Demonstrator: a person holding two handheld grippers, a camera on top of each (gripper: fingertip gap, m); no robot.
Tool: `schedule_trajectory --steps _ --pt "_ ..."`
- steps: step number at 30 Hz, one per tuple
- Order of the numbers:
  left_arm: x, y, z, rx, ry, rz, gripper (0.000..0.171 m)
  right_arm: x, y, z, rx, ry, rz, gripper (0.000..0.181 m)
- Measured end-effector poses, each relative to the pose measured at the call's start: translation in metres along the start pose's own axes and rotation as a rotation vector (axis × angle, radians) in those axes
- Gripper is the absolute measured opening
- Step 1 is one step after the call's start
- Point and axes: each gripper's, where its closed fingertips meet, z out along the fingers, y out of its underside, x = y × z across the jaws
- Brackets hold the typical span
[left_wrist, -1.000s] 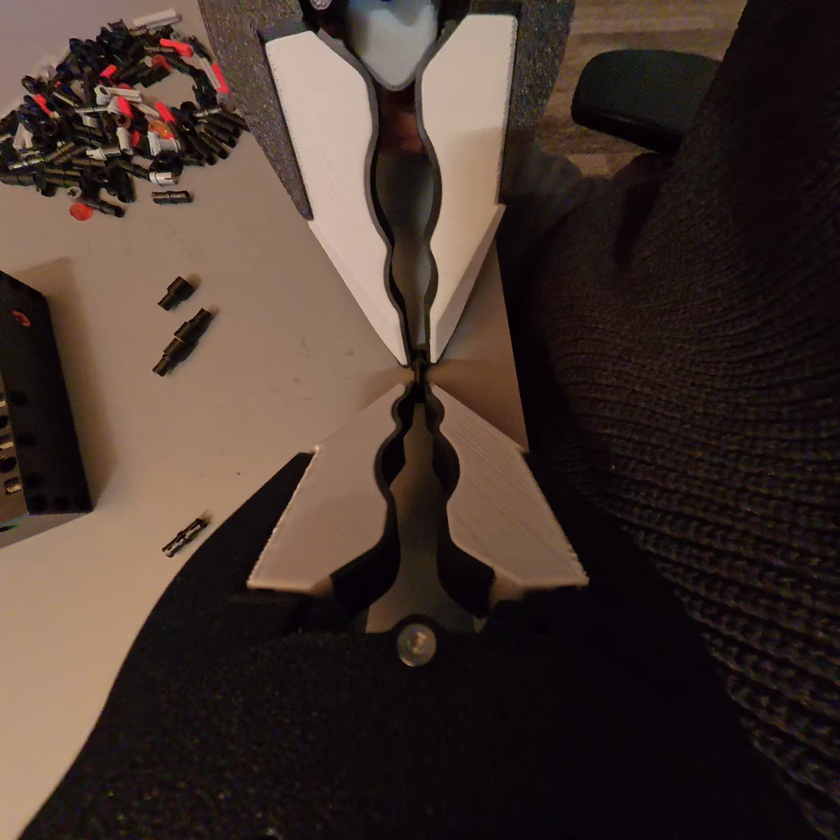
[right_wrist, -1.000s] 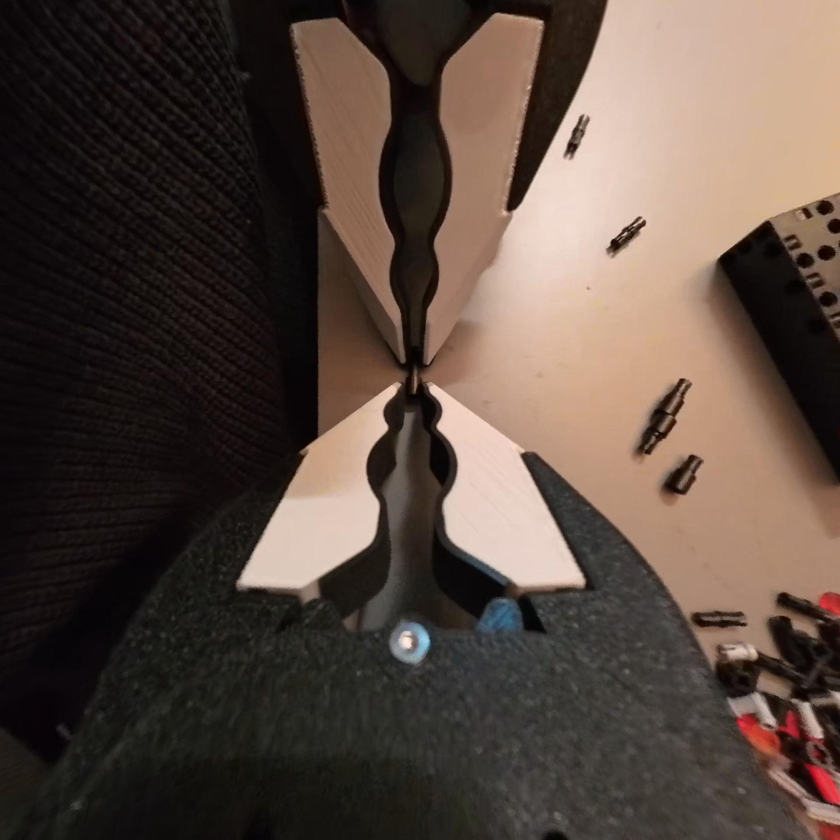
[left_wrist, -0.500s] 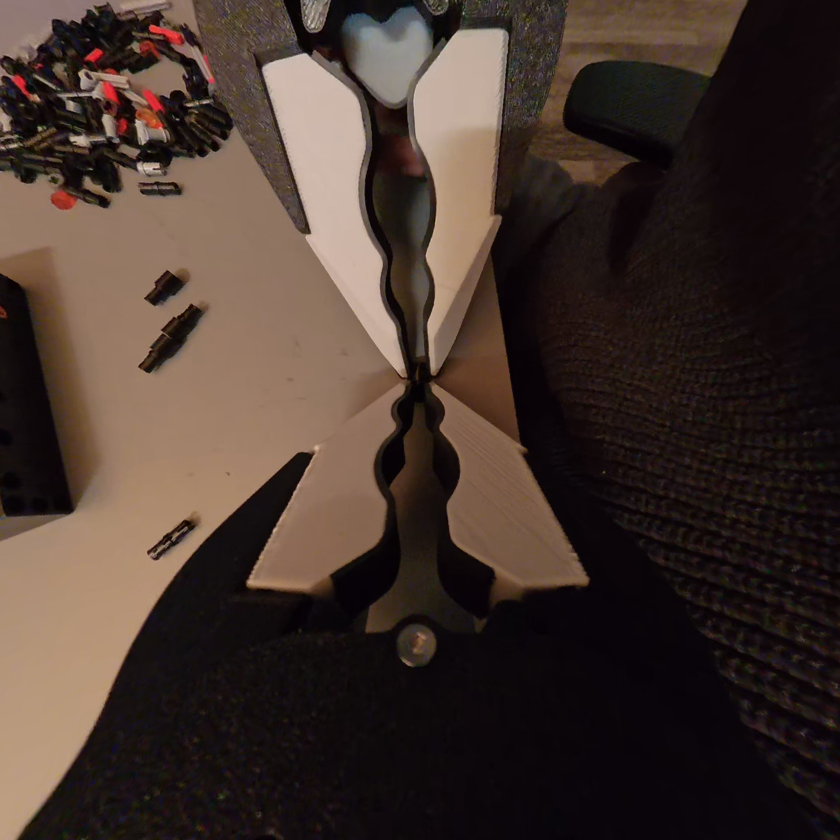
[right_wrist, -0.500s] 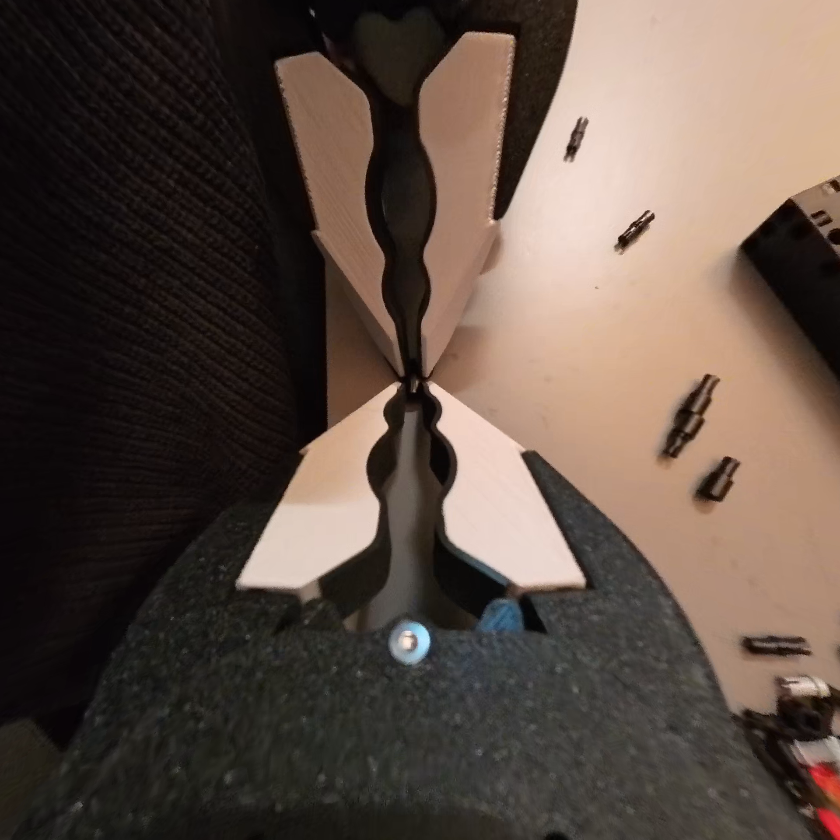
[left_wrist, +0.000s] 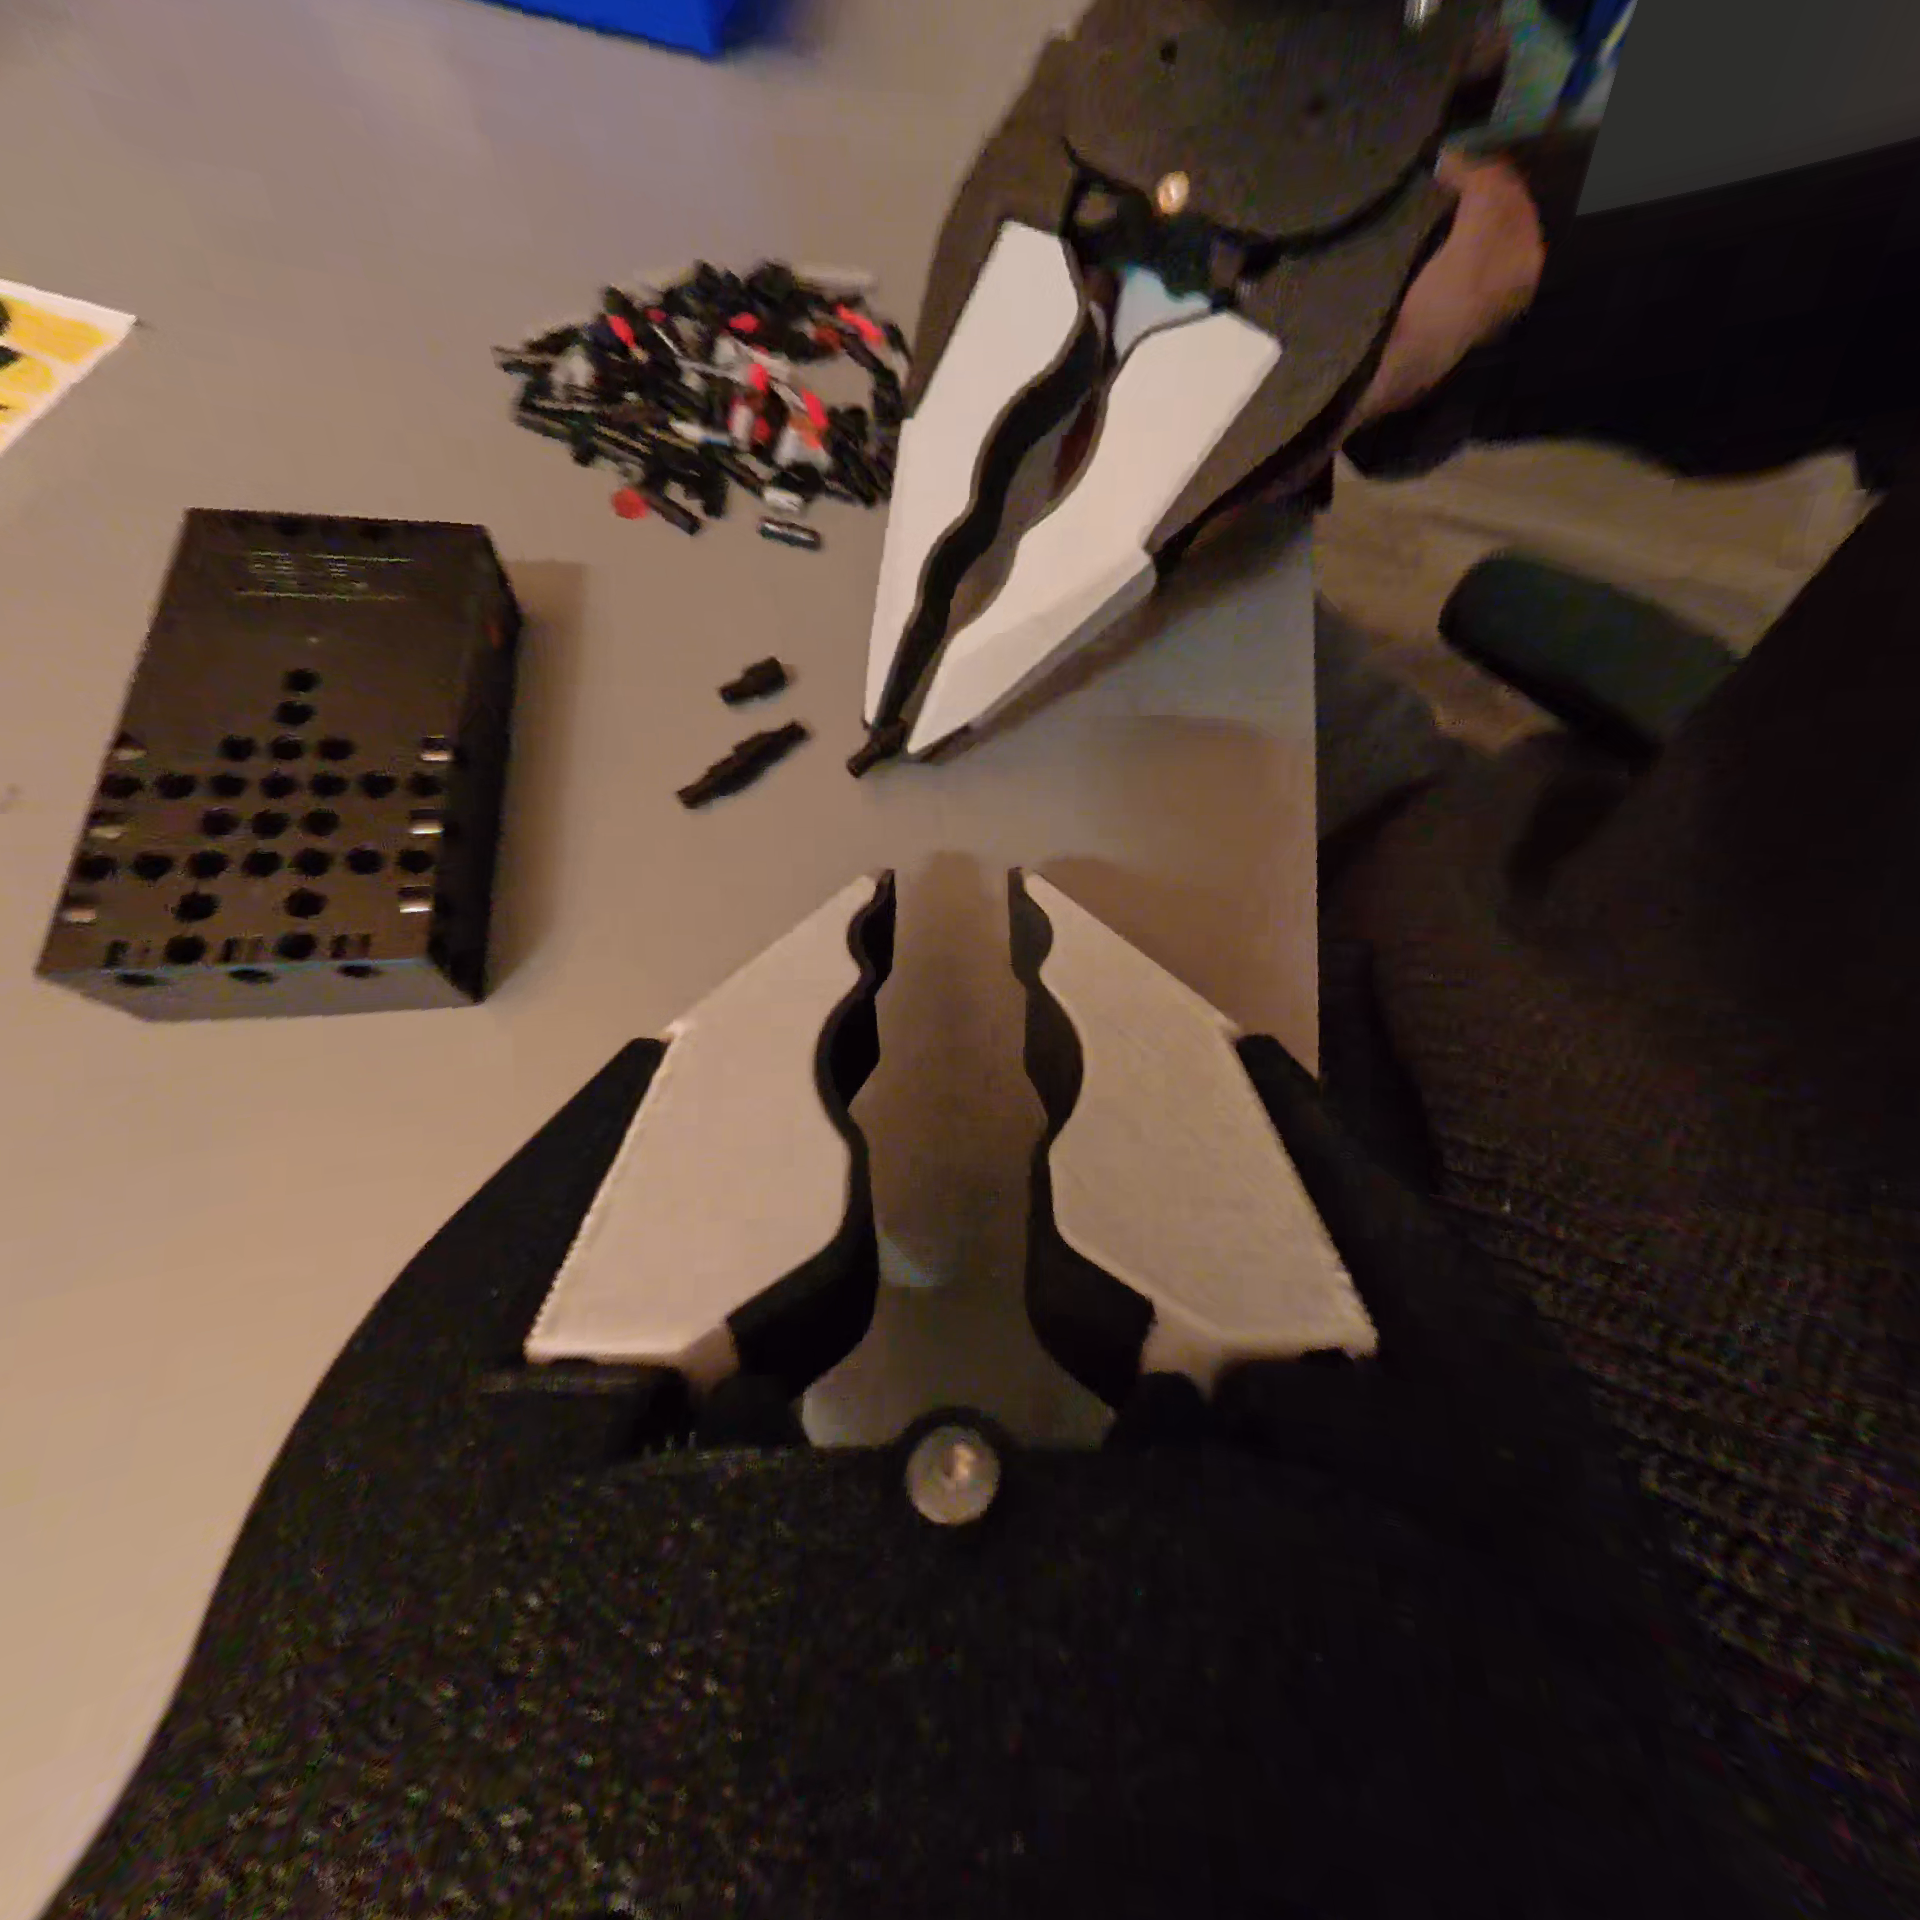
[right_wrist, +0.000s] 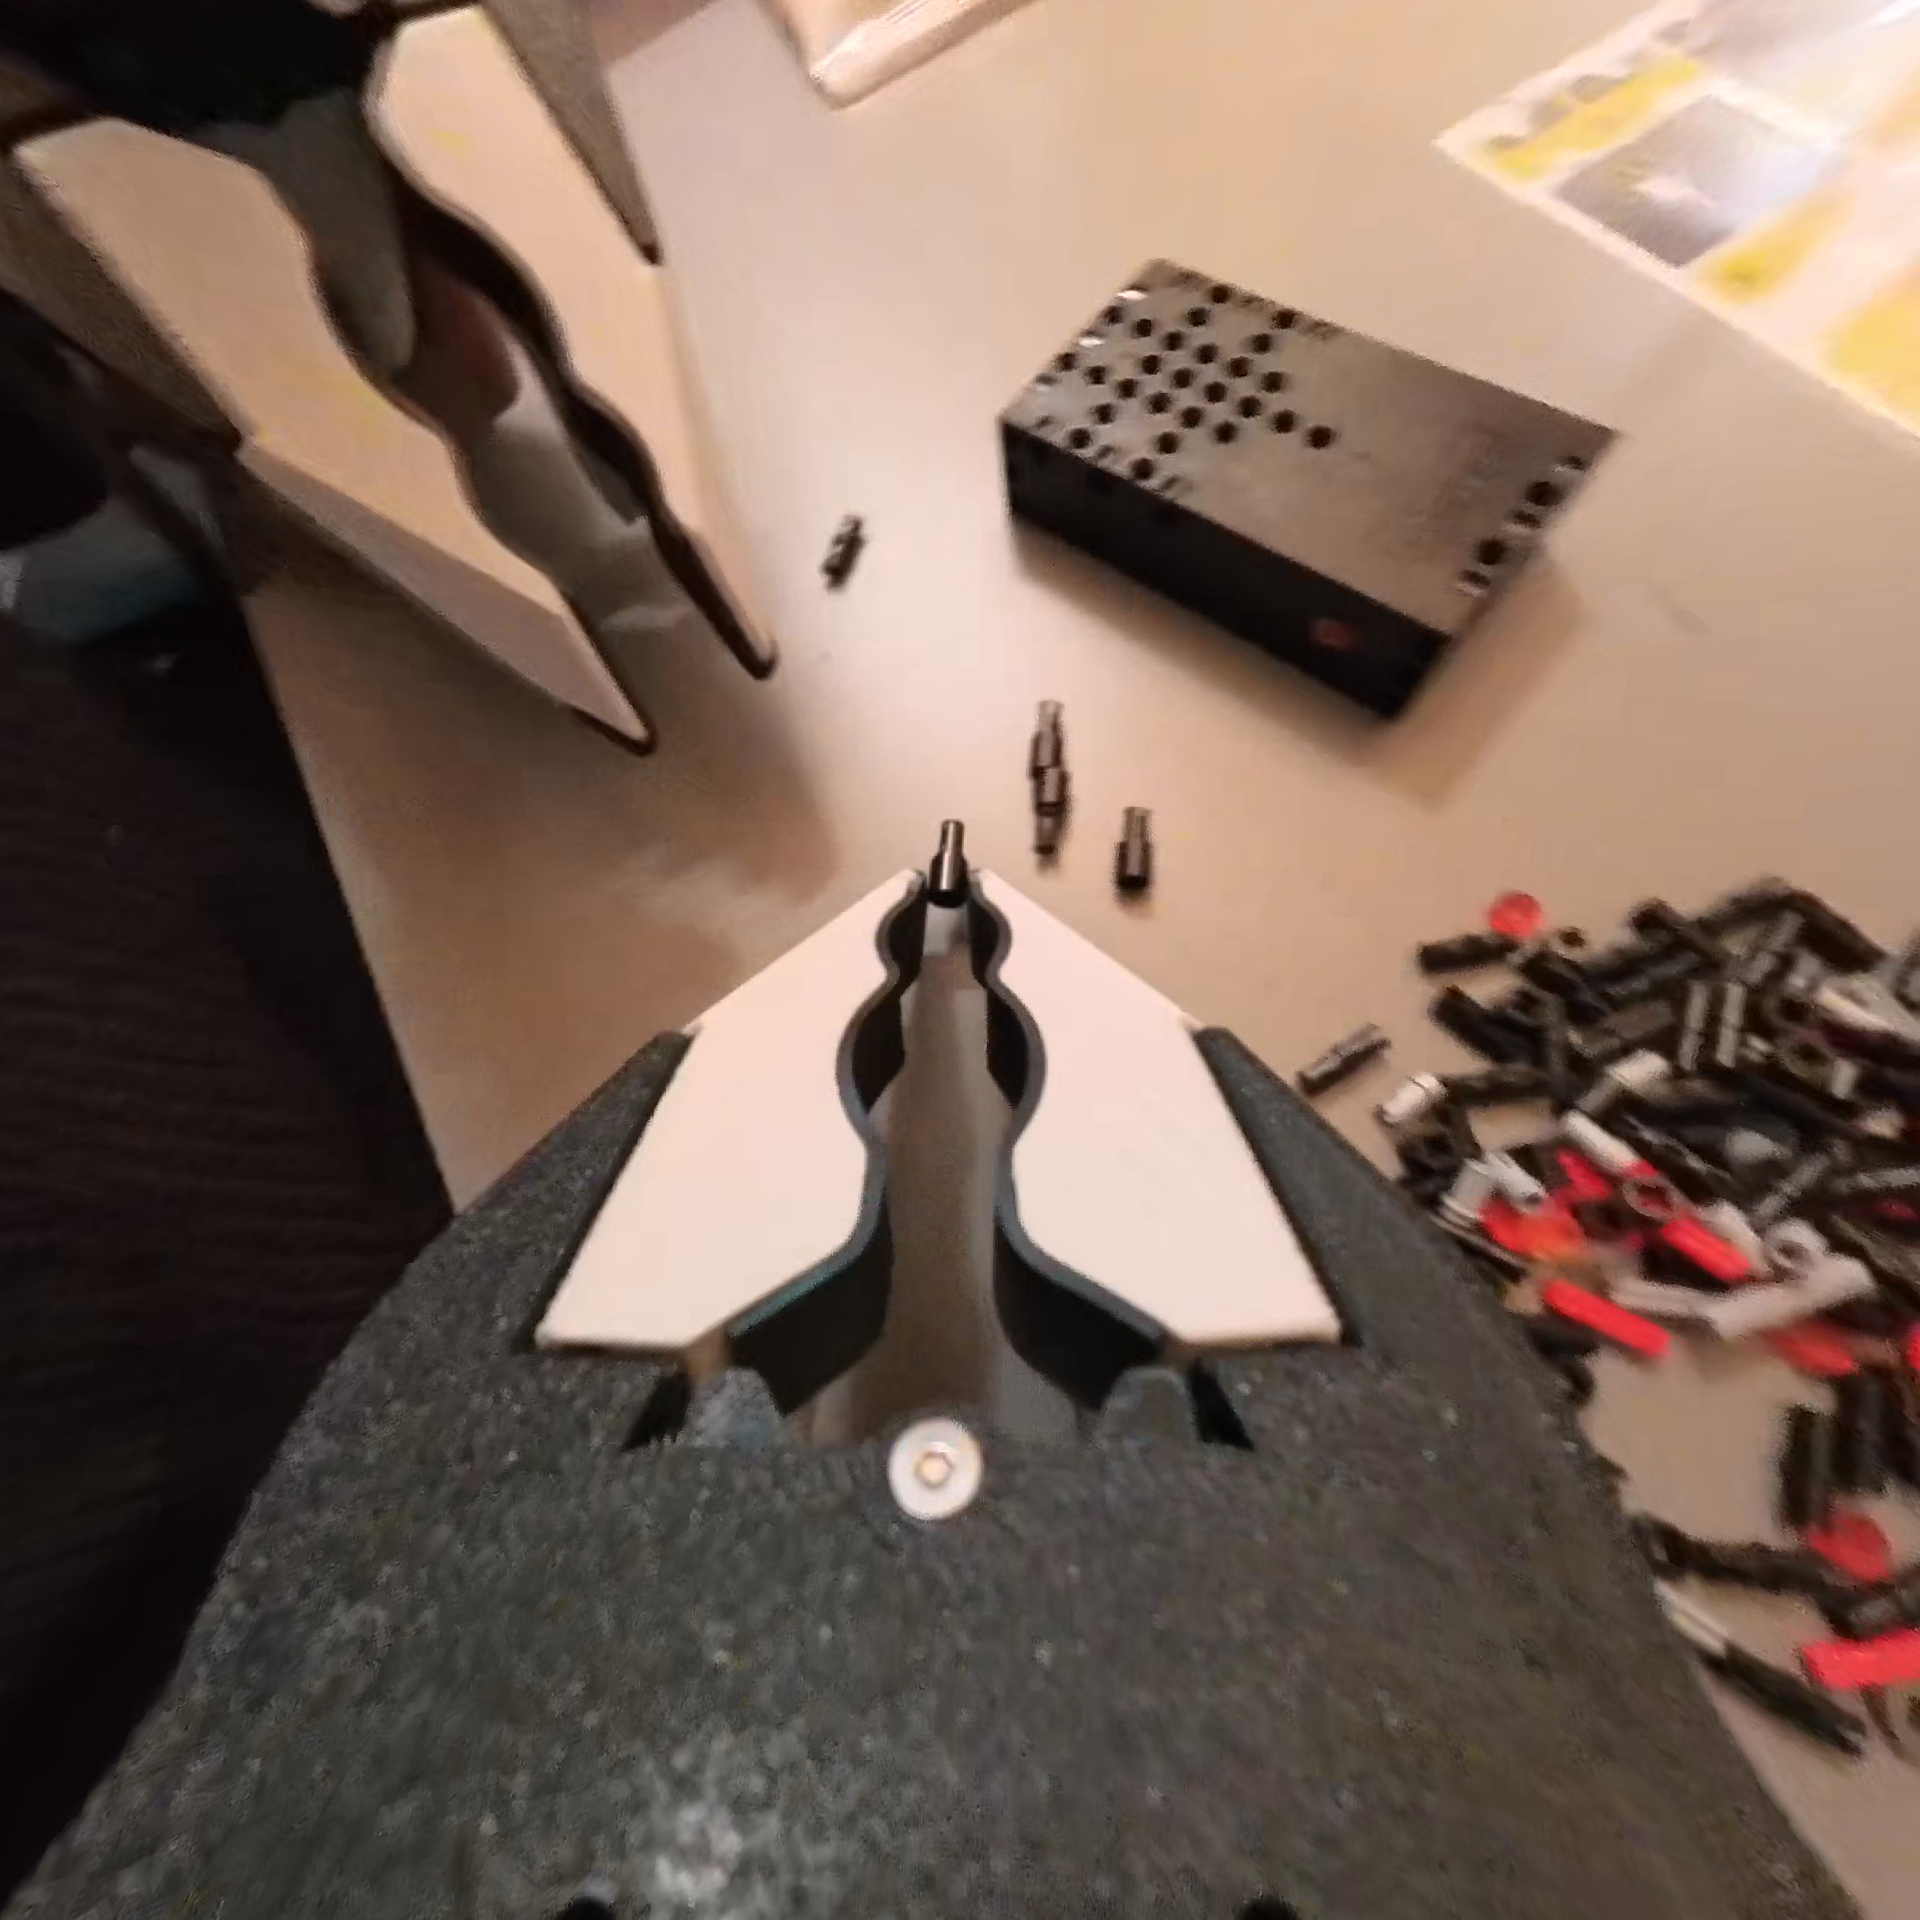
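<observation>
My right gripper (right_wrist: 948, 883) is shut on a small black pin (right_wrist: 948, 860) that sticks out past its tips, just above the table. In the left wrist view the right gripper (left_wrist: 891, 736) comes in from the upper right with the pin (left_wrist: 862, 754) at its tips. My left gripper (left_wrist: 951, 883) is open and empty, its jaws a finger-width apart. In the right wrist view the left gripper (right_wrist: 696, 701) hangs at the upper left, apart from the pin. Two loose black pins (right_wrist: 1047, 774) (right_wrist: 1132, 847) lie just beyond the right gripper.
A black block with many holes (left_wrist: 281, 769) (right_wrist: 1299, 488) lies on the table. A pile of black, red and grey pins (left_wrist: 717, 395) (right_wrist: 1714, 1195) is nearby. A yellow printed sheet (right_wrist: 1714, 156) lies farther off. Dark knitted fabric (left_wrist: 1662, 1247) and a chair armrest (left_wrist: 1579, 644) lie past the table edge. Left tips to right tips: about 6 cm.
Both grippers were tip to tip, shut on the same pin. The left gripper has opened and the two have drawn apart; the right gripper keeps the pin.
</observation>
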Motion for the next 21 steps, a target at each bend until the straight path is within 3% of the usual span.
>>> schedule_trajectory --steps 6,14,21 --pt "-0.016 -0.013 -0.01 0.104 0.001 -0.119 0.021 0.021 0.0 -0.005 0.018 0.107 0.063 0.008" --pt "-0.021 -0.017 -0.013 0.133 -0.017 -0.129 0.021 0.027 0.007 -0.007 -0.013 0.162 0.035 0.014" --pt "-0.04 -0.027 -0.031 0.217 -0.054 -0.156 0.021 0.04 -0.003 -0.029 0.112 0.212 0.101 0.016"
